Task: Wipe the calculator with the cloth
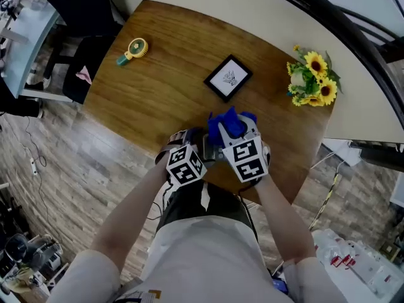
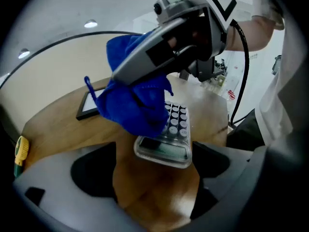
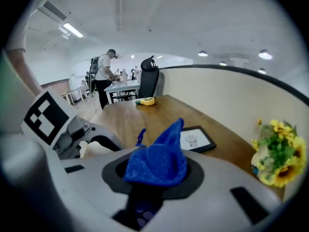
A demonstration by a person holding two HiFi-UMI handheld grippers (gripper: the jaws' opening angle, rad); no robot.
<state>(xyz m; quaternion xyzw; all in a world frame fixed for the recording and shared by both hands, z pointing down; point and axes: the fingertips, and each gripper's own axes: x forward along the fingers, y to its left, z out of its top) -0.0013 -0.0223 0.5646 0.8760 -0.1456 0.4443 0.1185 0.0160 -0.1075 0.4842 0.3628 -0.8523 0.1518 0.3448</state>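
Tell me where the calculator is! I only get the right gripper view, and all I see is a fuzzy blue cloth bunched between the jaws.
Observer: The left gripper view shows it. A clear-cased calculator with grey round keys lies flat on the brown wooden table, right under your fuzzy blue cloth.
Operator: Is the cloth touching it?
Observer: Yes. The cloth rests on part of the keys, and the display end is bare.
Operator: Is the other gripper holding it?
Observer: It seems not. The left gripper has its jaws apart, and the calculator's display end sits just ahead of them.
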